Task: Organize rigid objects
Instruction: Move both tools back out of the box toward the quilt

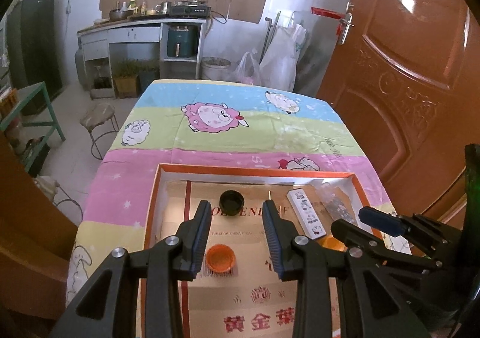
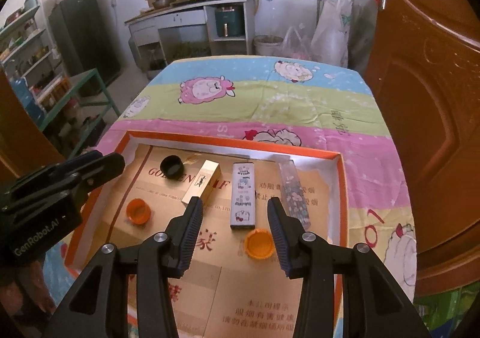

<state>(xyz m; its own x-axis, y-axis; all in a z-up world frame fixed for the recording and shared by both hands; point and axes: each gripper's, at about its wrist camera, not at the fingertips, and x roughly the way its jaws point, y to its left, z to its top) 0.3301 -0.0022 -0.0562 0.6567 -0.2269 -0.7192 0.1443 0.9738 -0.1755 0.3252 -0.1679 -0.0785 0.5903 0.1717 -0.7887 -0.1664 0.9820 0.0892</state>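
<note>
An orange-rimmed shallow box (image 2: pixel 234 141) lined with cardboard lies on the table. In it are a black cap (image 2: pixel 171 167), a gold box (image 2: pixel 202 181), a white patterned box (image 2: pixel 243 195), a clear patterned box (image 2: pixel 294 189) and two orange caps (image 2: pixel 138 210) (image 2: pixel 259 243). My right gripper (image 2: pixel 234 206) is open and empty above the white box's near end. My left gripper (image 1: pixel 237 210) is open and empty over the box, between the black cap (image 1: pixel 231 200) and an orange cap (image 1: pixel 220 257). The white box (image 1: pixel 306 213) lies right of it.
The table carries a pastel sheep-print cloth (image 2: pixel 255 92). A brown door (image 2: pixel 426 98) stands close on the right. A stool (image 1: pixel 97 116) and green-framed table (image 1: pixel 33 104) stand left. A kitchen counter (image 1: pixel 141 26) lies beyond.
</note>
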